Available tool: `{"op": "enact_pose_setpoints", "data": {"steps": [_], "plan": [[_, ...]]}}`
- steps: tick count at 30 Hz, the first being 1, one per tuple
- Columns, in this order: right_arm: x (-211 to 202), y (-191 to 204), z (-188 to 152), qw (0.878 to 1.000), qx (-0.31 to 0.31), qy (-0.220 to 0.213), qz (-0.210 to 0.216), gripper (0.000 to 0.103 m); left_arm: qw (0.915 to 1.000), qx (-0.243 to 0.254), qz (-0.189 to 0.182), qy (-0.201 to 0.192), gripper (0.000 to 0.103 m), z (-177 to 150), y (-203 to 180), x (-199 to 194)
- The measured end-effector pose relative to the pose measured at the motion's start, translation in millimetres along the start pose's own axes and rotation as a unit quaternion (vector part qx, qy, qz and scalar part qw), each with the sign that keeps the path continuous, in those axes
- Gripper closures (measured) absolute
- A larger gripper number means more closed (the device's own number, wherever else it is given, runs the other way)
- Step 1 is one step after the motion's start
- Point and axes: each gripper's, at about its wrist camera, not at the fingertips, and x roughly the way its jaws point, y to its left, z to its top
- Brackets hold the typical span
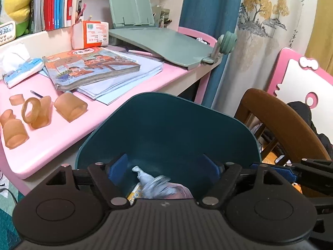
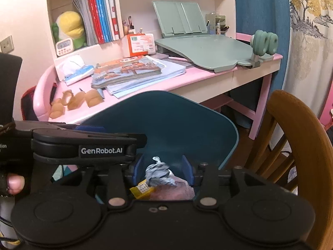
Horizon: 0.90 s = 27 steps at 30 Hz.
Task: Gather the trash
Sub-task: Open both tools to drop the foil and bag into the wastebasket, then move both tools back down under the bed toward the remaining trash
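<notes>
Both grippers hover over a dark teal bin (image 1: 168, 129), which stands just beside the pink desk (image 1: 116, 102). The left gripper (image 1: 166, 168) has its blue pads (image 1: 117, 165) spread wide apart, holding nothing. Between them, at 6 o'clock in the left wrist view, a crumpled grey-white wrapper (image 1: 154, 185) lies inside the bin on top of a yellow packet (image 1: 135, 194) and something pale pink (too blurred to name).

The right gripper (image 2: 163, 170) is likewise open, its fingers on either side of the same wrapper without touching it. The left gripper crosses the right wrist view at 9 o'clock.

On the desk at 10 o'clock lie several amber translucent tubes and rings (image 1: 35, 114). At 11 o'clock a stack of textbooks (image 1: 91, 66) rests beside a tissue pack (image 1: 22, 70). A green book stand (image 1: 164, 45) sits at 12 o'clock, and a wooden chair (image 1: 281, 116) stands at 3 o'clock.
</notes>
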Motion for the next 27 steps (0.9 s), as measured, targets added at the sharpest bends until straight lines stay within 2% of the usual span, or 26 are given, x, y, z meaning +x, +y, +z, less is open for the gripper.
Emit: {"op": "enact_pose_setpoints", "data": {"steps": [7, 19, 22, 27], "plan": [[-18, 11, -7, 1.0, -0.003, -0.016, 0.012, 0.057, 0.9999, 0.0, -0.011, -0.012, 0.019, -8, 2, -22], [-42, 44, -27, 0.999, -0.007, -0.026, 0.044, 0.054, 0.9996, -0.015, 0.005, -0.025, 0.018, -38, 33, -76], [-47, 57, -34, 0.998, -0.009, -0.025, 0.055, 0.054, 0.9993, -0.018, 0.013, -0.029, 0.01, -48, 44, -91], [-49, 85, -49, 0.997, -0.019, -0.014, 0.08, 0.053, 0.9984, -0.033, 0.027, -0.037, 0.007, -68, 71, -115]]}}
